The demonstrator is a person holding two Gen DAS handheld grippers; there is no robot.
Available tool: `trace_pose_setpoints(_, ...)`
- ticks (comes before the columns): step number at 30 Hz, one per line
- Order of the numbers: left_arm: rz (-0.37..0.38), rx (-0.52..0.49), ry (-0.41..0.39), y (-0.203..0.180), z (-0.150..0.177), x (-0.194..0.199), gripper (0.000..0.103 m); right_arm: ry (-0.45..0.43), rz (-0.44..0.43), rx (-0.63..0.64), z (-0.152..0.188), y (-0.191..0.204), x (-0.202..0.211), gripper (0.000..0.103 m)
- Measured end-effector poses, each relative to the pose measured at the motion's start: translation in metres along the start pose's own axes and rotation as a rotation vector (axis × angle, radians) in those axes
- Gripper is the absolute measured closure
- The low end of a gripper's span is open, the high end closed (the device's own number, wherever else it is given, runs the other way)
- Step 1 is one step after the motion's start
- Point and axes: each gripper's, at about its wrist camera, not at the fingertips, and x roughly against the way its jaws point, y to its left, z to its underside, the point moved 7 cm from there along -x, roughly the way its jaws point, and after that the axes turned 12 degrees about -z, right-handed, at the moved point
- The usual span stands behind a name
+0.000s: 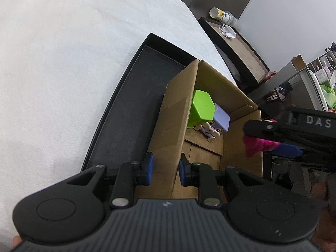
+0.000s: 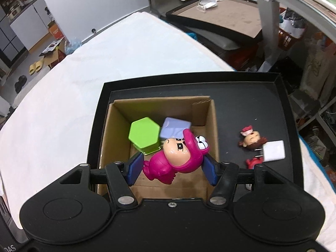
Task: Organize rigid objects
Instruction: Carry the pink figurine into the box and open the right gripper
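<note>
Over the cardboard box (image 2: 212, 124) (sitting in a black tray (image 2: 281, 109)), right gripper (image 2: 171, 166) clamps a magenta cartoon figurine (image 2: 174, 157). Left gripper (image 1: 165, 169) straddles the box's wall, jaws parted. Green hexagonal block (image 2: 142, 134) lies inside.

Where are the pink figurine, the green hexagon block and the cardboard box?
pink figurine (image 2: 168, 163): right wrist view, on its magenta body.
green hexagon block (image 2: 143, 133): right wrist view, on its top face.
cardboard box (image 1: 176, 113): left wrist view, on its near outer wall.
</note>
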Motion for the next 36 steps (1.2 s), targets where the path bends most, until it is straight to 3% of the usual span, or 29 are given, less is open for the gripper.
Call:
trace_pose_setpoints(15, 0.008, 0.007, 0.005, 0.002, -0.001, -0.001, 0.08, -0.008, -0.077, -0.012, 0.002, 0.011, 0.004, 0.042)
trace_pose_setpoints(36, 0.003, 0.001, 0.002, 0.001, -0.001, 0.0, 0.08, -0.018, 0.005, -0.06, 0.021, -0.057, 0.048, 0.041)
